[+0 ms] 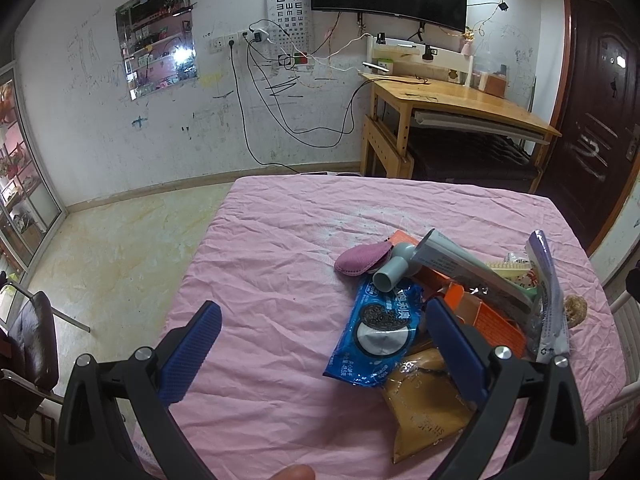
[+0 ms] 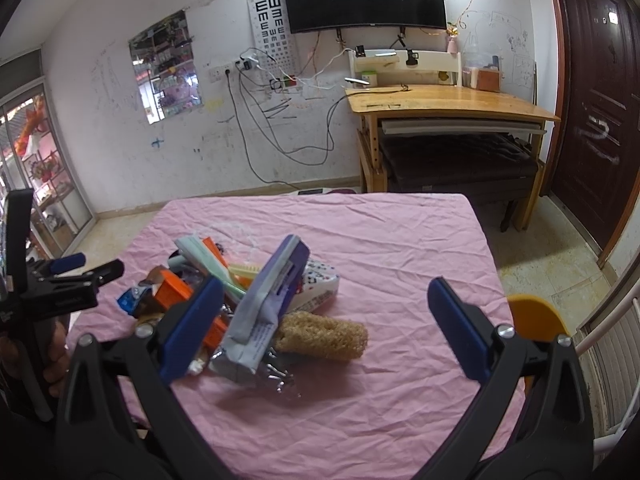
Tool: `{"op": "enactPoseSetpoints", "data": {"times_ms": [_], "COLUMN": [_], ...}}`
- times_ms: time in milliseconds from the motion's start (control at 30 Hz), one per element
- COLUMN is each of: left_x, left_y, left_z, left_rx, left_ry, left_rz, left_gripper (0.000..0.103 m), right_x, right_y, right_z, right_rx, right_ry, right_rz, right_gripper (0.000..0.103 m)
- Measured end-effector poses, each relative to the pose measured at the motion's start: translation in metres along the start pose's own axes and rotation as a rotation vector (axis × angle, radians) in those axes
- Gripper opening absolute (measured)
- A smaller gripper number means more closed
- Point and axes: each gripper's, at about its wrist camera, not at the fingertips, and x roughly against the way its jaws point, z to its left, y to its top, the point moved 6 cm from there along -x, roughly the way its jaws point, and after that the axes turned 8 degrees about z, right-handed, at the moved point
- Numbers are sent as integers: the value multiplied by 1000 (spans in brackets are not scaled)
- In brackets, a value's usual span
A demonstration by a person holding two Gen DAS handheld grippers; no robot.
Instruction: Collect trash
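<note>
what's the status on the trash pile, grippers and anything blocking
Left gripper open, empty, at the pile's left edge. Right gripper open, empty, over the loofah. Trash pile uncollected on the pink cloth. Nothing in the way.

Pink everywhere: a creased pink cloth covers the tabletop, with a faint pale dotted print near its middle. On the pile toward the right edge, a bright blue cookie wrapper shows a black-and-white biscuit picture and white lettering. Beside it, a mustard-brown packet, an orange box and a grey tube with a grey cap. A mauve textured pouch sits at the pile's far side. From the right wrist, a lilac and purple carton, a tan, coarse-woven scrubber, crumpled silver foil. Both grippers wear ribbed navy-blue pads on black frames.
</note>
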Motion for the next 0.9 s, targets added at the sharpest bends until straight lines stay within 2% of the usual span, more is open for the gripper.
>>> {"op": "enactPoseSetpoints", "data": {"times_ms": [333,900], "left_x": [15,18], "left_y": [-5,-7], "left_z": [-3,-3], "left_rx": [-7,-5], "left_ry": [-8,-18], "left_rz": [-26,-28], "left_gripper": [97,97], "right_x": [18,23], "right_y": [-7,-10], "right_z": [-5,-3], "right_rx": [-5,0], "right_ry": [-8,-4], "right_rz": [-30,-32], "right_gripper": [99,99]}}
